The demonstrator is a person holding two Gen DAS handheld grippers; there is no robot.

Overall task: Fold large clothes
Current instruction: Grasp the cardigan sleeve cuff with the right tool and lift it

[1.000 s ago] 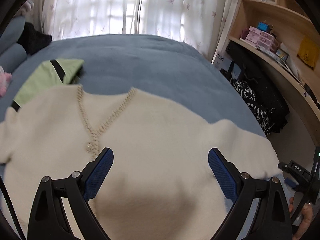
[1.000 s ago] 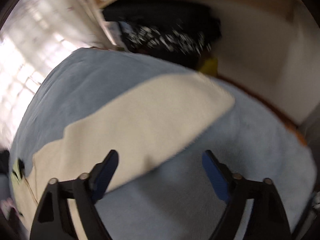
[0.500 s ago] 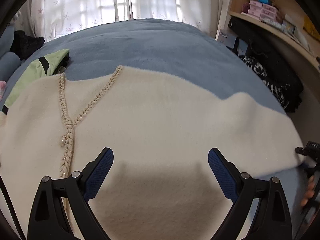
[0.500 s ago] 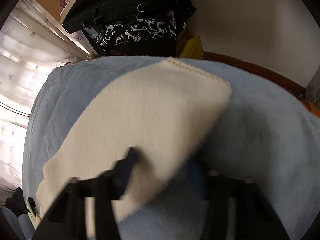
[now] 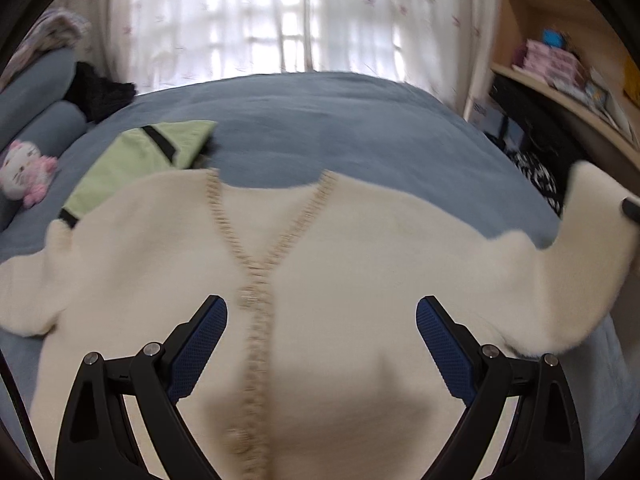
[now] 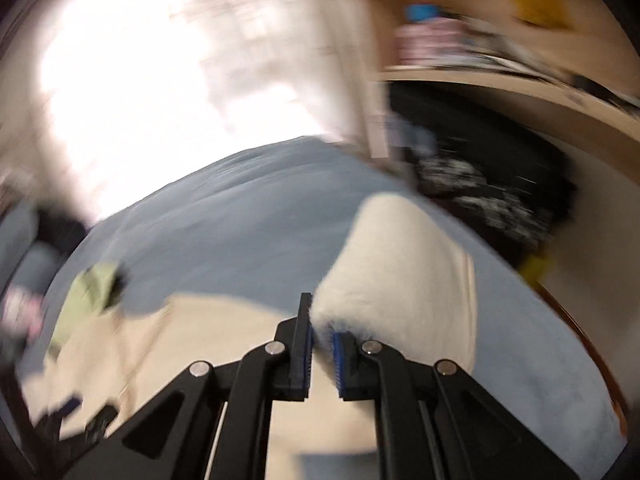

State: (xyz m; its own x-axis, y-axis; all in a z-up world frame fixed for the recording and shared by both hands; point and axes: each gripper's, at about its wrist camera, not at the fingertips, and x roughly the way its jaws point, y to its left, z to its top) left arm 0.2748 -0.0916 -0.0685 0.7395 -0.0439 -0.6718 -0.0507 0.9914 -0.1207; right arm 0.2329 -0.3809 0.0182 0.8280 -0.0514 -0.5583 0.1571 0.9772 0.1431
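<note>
A cream knit cardigan point(image 5: 360, 280) with a braided front trim lies spread face up on the blue bed point(image 5: 320, 120). My left gripper point(image 5: 322, 316) is open and empty, hovering over the cardigan's chest. My right gripper point(image 6: 322, 332) is shut on the cardigan's right sleeve point(image 6: 400, 272) and holds it lifted off the bed. In the left wrist view that raised sleeve point(image 5: 588, 248) stands up at the far right. The right wrist view is blurred.
A folded green garment point(image 5: 140, 160) lies on the bed beyond the cardigan's left shoulder. A pink plush toy point(image 5: 24, 172) and grey pillows sit at the left. Wooden shelves point(image 5: 560, 68) and dark clothes point(image 5: 536, 168) line the right side. Curtains hang behind.
My right gripper closed on the right sleeve and lifted it up off the bed. My left gripper shifted over the cardigan's front trim, still open.
</note>
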